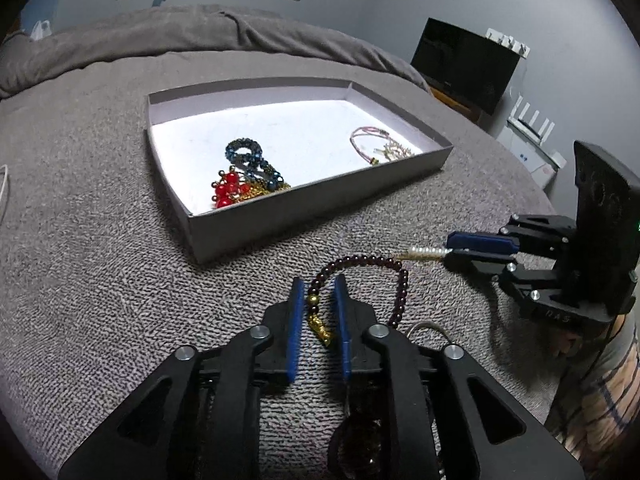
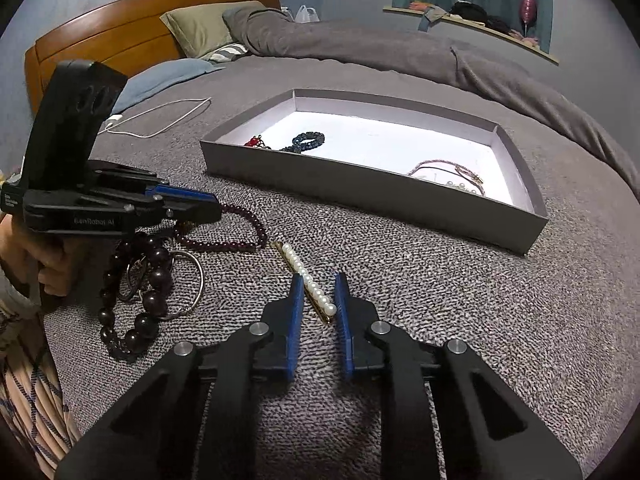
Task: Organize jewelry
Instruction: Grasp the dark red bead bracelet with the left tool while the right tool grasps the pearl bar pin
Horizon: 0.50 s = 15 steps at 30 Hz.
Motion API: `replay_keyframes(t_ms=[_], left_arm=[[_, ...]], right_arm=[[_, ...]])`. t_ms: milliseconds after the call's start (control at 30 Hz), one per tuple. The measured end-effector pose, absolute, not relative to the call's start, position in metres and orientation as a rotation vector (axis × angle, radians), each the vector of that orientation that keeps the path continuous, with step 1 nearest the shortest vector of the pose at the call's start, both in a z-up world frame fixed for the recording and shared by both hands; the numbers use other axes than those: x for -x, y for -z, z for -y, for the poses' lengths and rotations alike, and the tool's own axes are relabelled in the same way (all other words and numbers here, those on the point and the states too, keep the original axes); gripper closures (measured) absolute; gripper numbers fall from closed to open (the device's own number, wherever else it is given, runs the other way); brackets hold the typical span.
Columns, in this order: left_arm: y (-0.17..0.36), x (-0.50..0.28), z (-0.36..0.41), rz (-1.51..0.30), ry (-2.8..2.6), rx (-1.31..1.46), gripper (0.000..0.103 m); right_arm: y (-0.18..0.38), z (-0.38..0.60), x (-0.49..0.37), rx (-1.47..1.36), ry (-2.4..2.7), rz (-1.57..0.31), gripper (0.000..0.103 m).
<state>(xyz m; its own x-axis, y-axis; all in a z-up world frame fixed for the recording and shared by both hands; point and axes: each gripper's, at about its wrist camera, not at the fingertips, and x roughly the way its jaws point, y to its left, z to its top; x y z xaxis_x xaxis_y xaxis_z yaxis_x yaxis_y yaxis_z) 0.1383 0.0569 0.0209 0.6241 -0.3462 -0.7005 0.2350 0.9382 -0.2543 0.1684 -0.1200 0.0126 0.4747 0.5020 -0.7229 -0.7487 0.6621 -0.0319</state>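
Stock as I read it from the remote station:

- Bed (image 1: pixel 80 240): grey cover; it carries everything.
- Box (image 1: pixel 320 196): shallow and open, mid-bed, well beyond both claws. Already filed inside are a blue bracelet (image 1: pixel 244 152) and red beads (image 1: pixel 228 192) at one end and a pink cord (image 1: pixel 368 140) at the other. I judge the task roughly half done.
- Big beads (image 2: pixel 152 276): a dark string with metal rings (image 2: pixel 192 276), loose on the bed beside the left claw. Still to file.
- Garnet bracelet (image 1: pixel 360 262): a flat loop on the bed in front of the box. Its gold charm tail points back between the jaws of the left claw (image 1: pixel 318 280). Those jaws stand slightly apart with a gap on each side, gripping nothing. Still to file.
- Pearl bar (image 2: pixel 308 280): lies on the bed, near the garnet loop. In the right wrist view its long axis runs away from the right claw (image 2: pixel 318 276), slanting up and left. The far tip points at the garnet loop and the near end sits between the jaws. The jaws are drawn in on it, and the pads meet its sides as far as I can judge. It looks next for the box.
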Motion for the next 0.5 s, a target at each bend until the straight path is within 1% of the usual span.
replay_keyframes(t_ms=[33, 100, 200, 300, 400, 433, 467, 500], left_arm=[[-0.021, -0.139, -0.056, -0.835, 0.336, 0.138, 0.081], [-0.02, -0.14, -0.053, -0.841, 0.347, 0.13, 0.071], [-0.018, -0.142, -0.052, -0.852, 0.355, 0.128, 0.066], [-0.016, -0.145, -0.051, -0.868, 0.367, 0.127, 0.063], [-0.015, -0.146, -0.049, -0.875, 0.37, 0.122, 0.063], [-0.016, -0.146, -0.049, -0.872, 0.369, 0.117, 0.064], [-0.017, -0.144, -0.047, -0.865, 0.361, 0.104, 0.07], [-0.017, -0.143, -0.045, -0.857, 0.353, 0.093, 0.08]], right_arm=[[-0.012, 0.121, -0.169, 0.368, -0.788, -0.749, 0.087], [-0.013, 0.121, -0.168, 0.364, -0.803, -0.753, 0.087], [-0.013, 0.119, -0.168, 0.37, -0.819, -0.755, 0.087], [-0.01, 0.116, -0.171, 0.374, -0.824, -0.766, 0.087], [-0.008, 0.113, -0.173, 0.377, -0.828, -0.781, 0.087], [-0.008, 0.113, -0.173, 0.38, -0.828, -0.777, 0.091], [-0.008, 0.112, -0.172, 0.382, -0.833, -0.773, 0.097], [-0.009, 0.112, -0.17, 0.386, -0.841, -0.766, 0.097]])
